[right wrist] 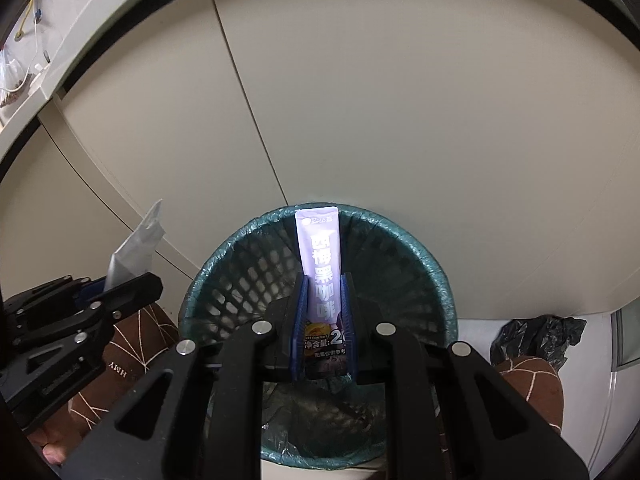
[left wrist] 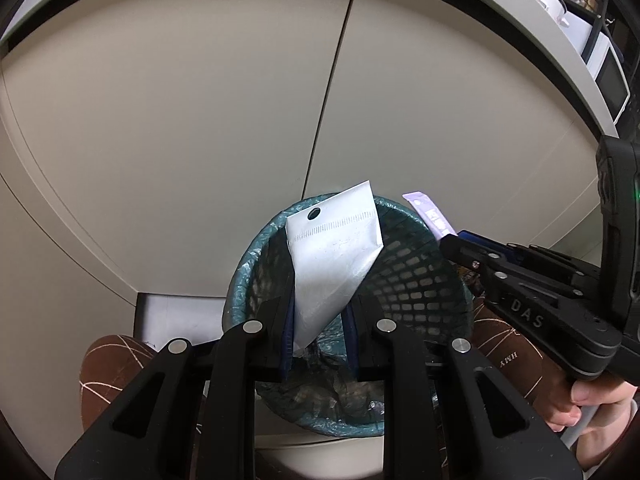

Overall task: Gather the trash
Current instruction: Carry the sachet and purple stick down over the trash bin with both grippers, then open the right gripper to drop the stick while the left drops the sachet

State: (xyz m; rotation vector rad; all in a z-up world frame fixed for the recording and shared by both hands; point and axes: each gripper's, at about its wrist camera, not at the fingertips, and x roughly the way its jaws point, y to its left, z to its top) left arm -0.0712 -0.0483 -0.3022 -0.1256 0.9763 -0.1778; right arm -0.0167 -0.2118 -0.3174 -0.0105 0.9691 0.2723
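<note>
1. Trash fills both grippers above a mesh wastebasket lined with a teal bag.
2. Left gripper is clenched on a white packet, whose punched upper end leans over the basket's far rim.
3. Right gripper pinches a purple sachet printed with white characters, upright over the basket opening.
4. Beige cabinet doors stand behind the basket.
5. Brown slippers flank the basket; a crumpled black bag lies at its right.

Waste basket near rim hidden behind right claw linkage
</note>
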